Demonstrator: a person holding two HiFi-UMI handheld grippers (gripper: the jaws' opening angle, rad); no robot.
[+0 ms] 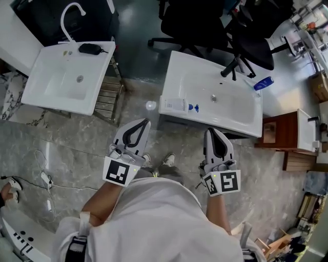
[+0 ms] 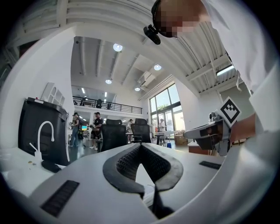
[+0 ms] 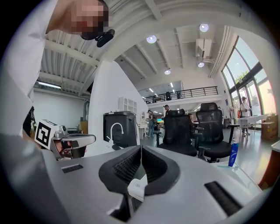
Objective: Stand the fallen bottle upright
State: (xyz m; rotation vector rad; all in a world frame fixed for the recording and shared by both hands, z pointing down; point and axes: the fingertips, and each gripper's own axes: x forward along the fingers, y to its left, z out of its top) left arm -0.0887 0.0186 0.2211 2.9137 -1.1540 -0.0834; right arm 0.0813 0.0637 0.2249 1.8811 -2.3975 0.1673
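A white bottle [image 1: 173, 105] with a blue cap lies on its side on the near left rim of the right-hand white sink [image 1: 241, 120]. Both grippers are held level in front of the person, short of that sink. My left gripper [image 1: 145, 122] points toward the gap between the two sinks, with its jaws closed tip to tip and nothing in them [image 2: 141, 145]. My right gripper [image 1: 210, 131] is to the right of the bottle, its jaws also closed and empty [image 3: 141, 148]. A small white piece of the bottle [image 3: 136, 188] shows through the loop of the right jaws.
A second white sink [image 1: 36, 94] with a curved tap [image 1: 69, 13] stands at the left. A blue bottle [image 1: 263, 83] stands at the right sink's far corner. Black office chairs [image 1: 205, 23] are behind it, a wooden cabinet [image 1: 282, 133] at the right, and cables [image 1: 46, 179] on the floor.
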